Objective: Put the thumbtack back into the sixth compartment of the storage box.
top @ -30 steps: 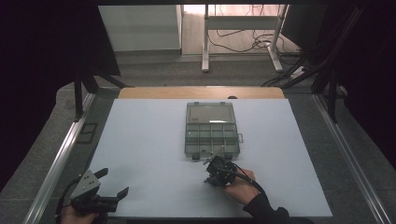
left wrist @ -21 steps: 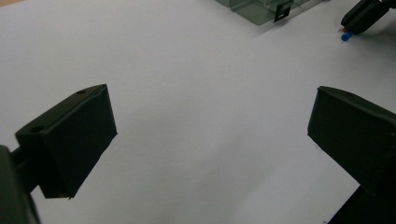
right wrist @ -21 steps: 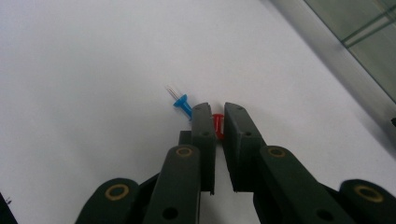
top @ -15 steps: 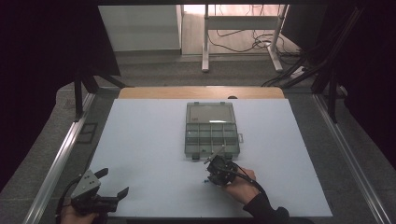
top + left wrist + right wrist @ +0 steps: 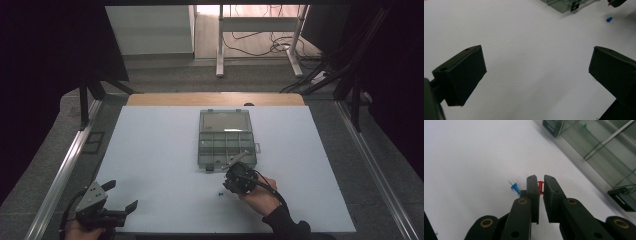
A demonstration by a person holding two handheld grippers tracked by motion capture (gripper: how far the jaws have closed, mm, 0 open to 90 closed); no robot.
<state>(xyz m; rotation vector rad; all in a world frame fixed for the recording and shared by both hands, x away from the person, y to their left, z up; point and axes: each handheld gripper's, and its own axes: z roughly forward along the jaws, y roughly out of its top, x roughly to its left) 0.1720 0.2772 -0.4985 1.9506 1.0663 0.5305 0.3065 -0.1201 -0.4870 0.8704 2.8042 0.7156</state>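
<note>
White tabletop (image 5: 165, 165) carries one clear compartment box (image 5: 225, 137), lid open, and three pushpins: one green pin (image 5: 585, 125) inside a box compartment, one blue pin (image 5: 515, 187) lying loose on the table, one red pin (image 5: 540, 187). Two grippers are in play. Right gripper (image 5: 539, 185) is pinching the red pin, just beside the blue one, near the box's front edge. Left gripper (image 5: 536, 72) sits spread wide at the table's near left corner, holding nothing
</note>
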